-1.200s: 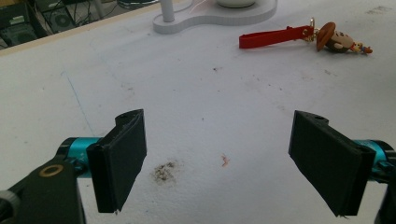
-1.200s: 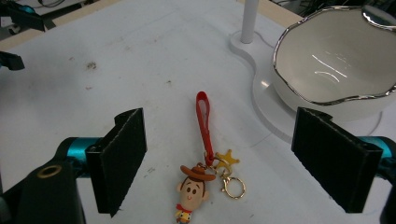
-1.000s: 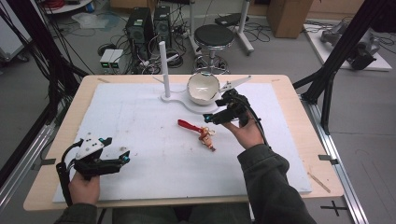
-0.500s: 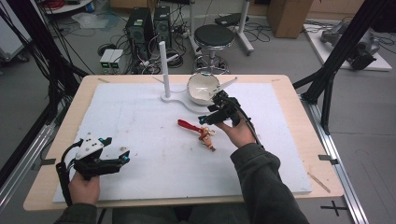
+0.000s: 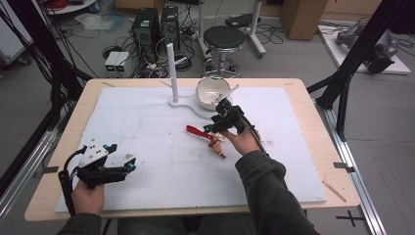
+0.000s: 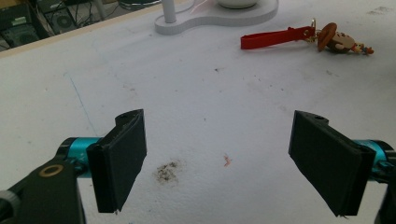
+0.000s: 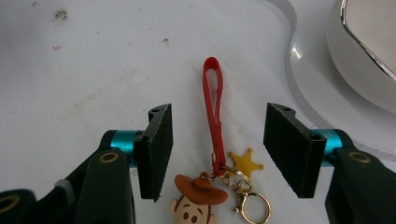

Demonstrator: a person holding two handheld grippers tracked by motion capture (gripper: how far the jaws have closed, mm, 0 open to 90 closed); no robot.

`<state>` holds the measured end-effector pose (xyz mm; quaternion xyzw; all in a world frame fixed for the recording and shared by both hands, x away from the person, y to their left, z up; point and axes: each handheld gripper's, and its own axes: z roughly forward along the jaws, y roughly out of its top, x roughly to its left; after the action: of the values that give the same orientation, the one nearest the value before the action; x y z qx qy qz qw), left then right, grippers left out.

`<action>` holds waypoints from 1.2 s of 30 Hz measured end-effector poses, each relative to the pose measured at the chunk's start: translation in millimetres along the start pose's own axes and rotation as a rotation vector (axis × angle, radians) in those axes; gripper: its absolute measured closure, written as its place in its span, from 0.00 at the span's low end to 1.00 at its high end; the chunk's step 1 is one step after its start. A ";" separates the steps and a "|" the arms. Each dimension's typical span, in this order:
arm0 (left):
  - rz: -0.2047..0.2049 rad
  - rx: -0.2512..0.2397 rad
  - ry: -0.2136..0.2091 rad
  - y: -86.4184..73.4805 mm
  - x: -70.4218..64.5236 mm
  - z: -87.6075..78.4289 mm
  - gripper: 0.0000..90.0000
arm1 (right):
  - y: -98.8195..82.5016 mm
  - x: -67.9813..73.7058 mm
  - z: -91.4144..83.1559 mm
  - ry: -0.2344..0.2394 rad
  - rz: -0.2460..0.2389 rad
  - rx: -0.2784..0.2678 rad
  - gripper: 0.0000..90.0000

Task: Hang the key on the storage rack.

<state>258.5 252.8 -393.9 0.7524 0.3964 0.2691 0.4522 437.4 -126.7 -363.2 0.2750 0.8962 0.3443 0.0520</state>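
Note:
A keychain lies flat on the white mat [image 5: 147, 127]: a red strap [image 7: 212, 100], a gold ring [image 7: 254, 205], a yellow star [image 7: 246, 163] and a cowboy figure head [image 7: 196, 200]. My right gripper [image 7: 217, 140] hangs low over it with one jaw on each side of the strap. The jaws have just been closing, but the pads stand apart from the strap. In the high view this right gripper [image 5: 211, 128] sits mid-table above the red strap [image 5: 195, 131]. My left gripper [image 5: 131, 166] rests open at the front left, with nothing between its jaws [image 6: 219, 163].
A white stand [image 5: 188, 105] with an upright post [image 5: 172, 68] and a white bowl [image 5: 213, 92] sits just behind the keychain, close to the right gripper. From the left gripper view the keychain [image 6: 336, 41] lies far ahead. The wooden table edge [image 5: 313, 112] borders the mat.
My right hand has sunk and shifted left toward the keychain. The left hand has stayed where it was.

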 end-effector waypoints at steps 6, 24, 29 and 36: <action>0.000 -0.002 -0.002 -0.1 0.6 -0.1 0.22 | 0.4 0.0 7.6 0.000 0.004 0.020 0.48; 0.003 -0.003 0.001 -0.1 0.7 -0.8 0.22 | -0.8 2.8 21.8 0.020 -0.009 0.037 0.51; 0.003 -0.003 0.002 -0.1 0.7 -0.8 0.22 | -2.1 1.9 24.4 0.029 -0.005 0.043 0.53; 0.004 -0.002 0.002 -0.3 1.0 -0.9 0.22 | -4.5 4.0 30.7 0.029 0.004 0.072 0.55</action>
<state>258.3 254.2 -393.7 0.7523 0.3951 0.2713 0.4519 440.6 -109.2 -389.0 0.2735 0.9080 0.3160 0.0283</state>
